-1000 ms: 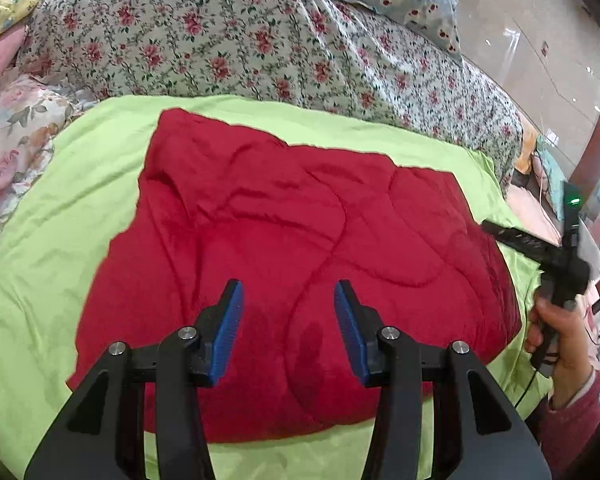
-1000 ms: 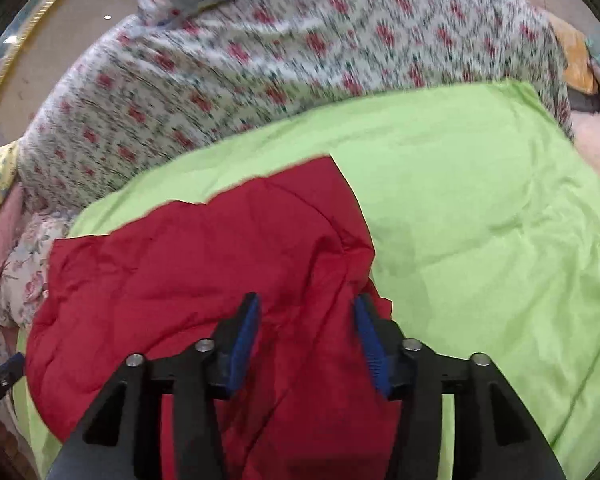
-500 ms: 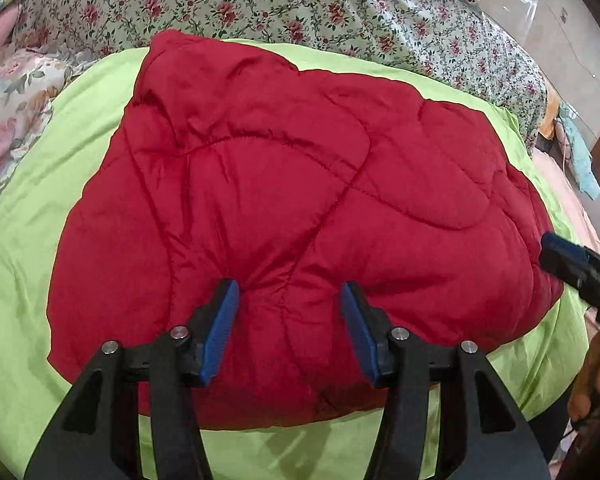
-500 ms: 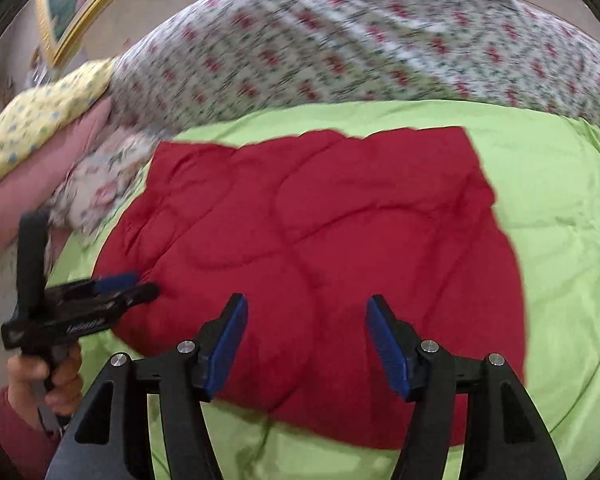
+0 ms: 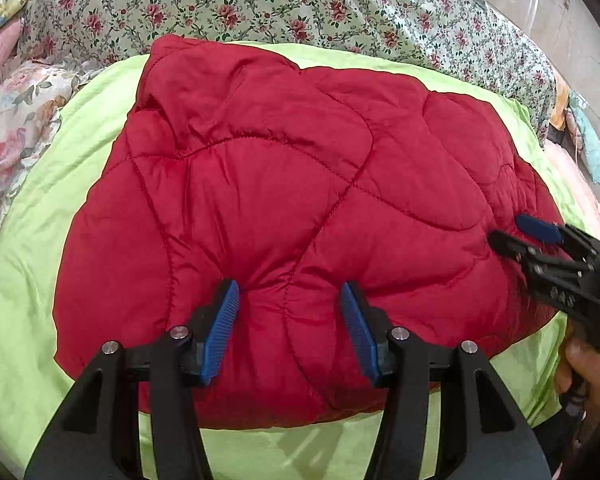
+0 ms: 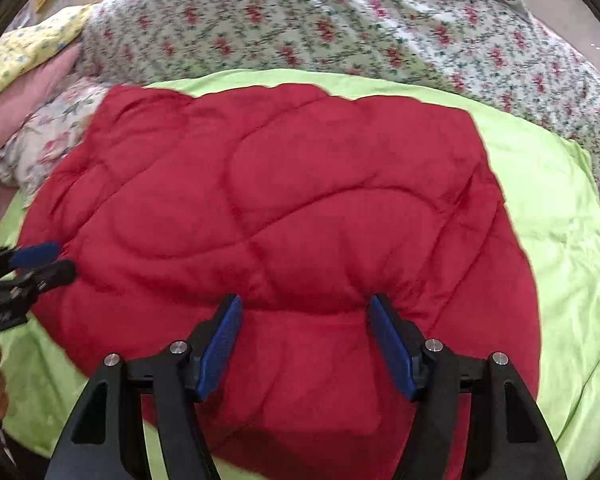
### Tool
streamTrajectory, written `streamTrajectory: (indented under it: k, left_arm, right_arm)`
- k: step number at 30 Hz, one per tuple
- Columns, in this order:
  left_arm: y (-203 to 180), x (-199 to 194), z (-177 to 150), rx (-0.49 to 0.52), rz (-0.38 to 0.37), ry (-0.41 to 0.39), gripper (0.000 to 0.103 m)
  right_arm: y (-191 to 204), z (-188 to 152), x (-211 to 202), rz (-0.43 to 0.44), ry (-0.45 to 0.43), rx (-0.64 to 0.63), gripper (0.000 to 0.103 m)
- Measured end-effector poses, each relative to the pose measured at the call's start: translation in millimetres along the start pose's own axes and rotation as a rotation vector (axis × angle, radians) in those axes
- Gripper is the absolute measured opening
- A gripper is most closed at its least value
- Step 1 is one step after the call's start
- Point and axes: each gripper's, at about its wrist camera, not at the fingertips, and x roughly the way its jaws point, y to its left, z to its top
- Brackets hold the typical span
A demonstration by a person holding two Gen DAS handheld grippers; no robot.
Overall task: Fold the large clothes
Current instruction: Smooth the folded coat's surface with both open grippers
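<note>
1. Red quilt (image 5: 284, 208), puffy and stitched in curved seams, lies folded in a rough rectangle on a green sheet (image 5: 24, 288). It fills the middle of both wrist views.
2. Sheet covers a bed. Green shows all round the quilt; the widest bare band is on the right in the right wrist view (image 6: 572, 264).
3. Beyond the sheet, a floral cover (image 5: 260, 4) is heaped along the far side. A paler flowered cloth (image 5: 12, 120) sits at far left, touching the sheet's edge.
4. Pale glossy floor (image 5: 556, 4) shows at upper right, past the heap.
5. Left gripper (image 5: 288, 308): jaws spread wide, blue pads pressed into the quilt's near edge, fabric bulging between them; nothing clamped.
6. Right gripper (image 6: 304, 320): likewise wide apart, tips dimpling the quilt near its front edge. That view is blurred, so contact depth is uncertain.
7. The two grippers are well apart along the near edge; each shows at the other view's side margin.
8. Quilt's far corners lie flat, free of the heap.
</note>
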Motion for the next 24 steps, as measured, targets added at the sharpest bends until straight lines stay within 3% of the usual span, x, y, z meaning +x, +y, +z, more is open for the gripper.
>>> streamTrajectory:
  k: [14, 24]
  left_arm:
    - [-7, 1, 8, 0.0, 0.059, 0.009, 0.054]
    - [4, 18, 35, -0.02, 0.112, -0.002, 0.065]
  right_arm:
    - [-15, 2, 12, 0.023, -0.03, 0.062, 0.068]
    - [-16, 1, 11, 0.034, -0.035, 0.068, 0.068]
